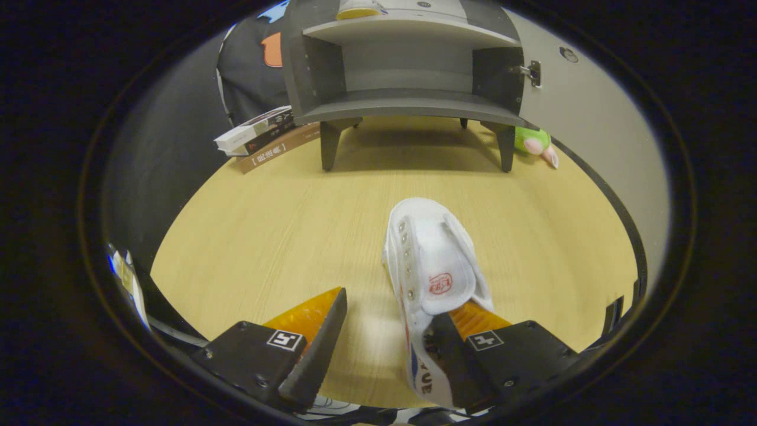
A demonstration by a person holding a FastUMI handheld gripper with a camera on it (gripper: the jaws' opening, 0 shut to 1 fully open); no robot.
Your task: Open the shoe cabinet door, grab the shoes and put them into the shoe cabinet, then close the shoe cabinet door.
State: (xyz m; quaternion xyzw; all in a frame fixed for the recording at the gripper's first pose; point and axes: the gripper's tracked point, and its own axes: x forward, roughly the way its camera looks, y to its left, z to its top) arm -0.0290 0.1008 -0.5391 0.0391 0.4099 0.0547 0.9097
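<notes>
on the wooden counter (266, 236), just ahead of the tongs (384, 331), a small white shoe (429, 260) is being seen lying with its toe pointing away towards the shoe cabinet (408, 65). the shoe is being shown as a white canvas piece with a row of metal eyelets along its left side, a broad flap folded across the top with a small red emblem on it, and red and blue marks on the sole edge near the heel. the tongs are being held apart, released, with a wide gap of bare counter between the two fingers; the left finger (313, 349) is being kept clear of the shoe, while the right finger (449, 355) is being seen at the shoe's heel end, seemingly inside or against its opening, though actual contact cannot be told for sure.

beyond the shoe, the grey cabinet is being shown standing on short legs at the far side of the counter, with its door (591, 118) swung open to the right and its lower shelf bare. a yellow and white item (361, 9) is being seen on the upper shelf. a stack of books (266, 136) is being shown beside the cabinet's left leg, and a green plush toy (535, 145) by its right leg.
</notes>
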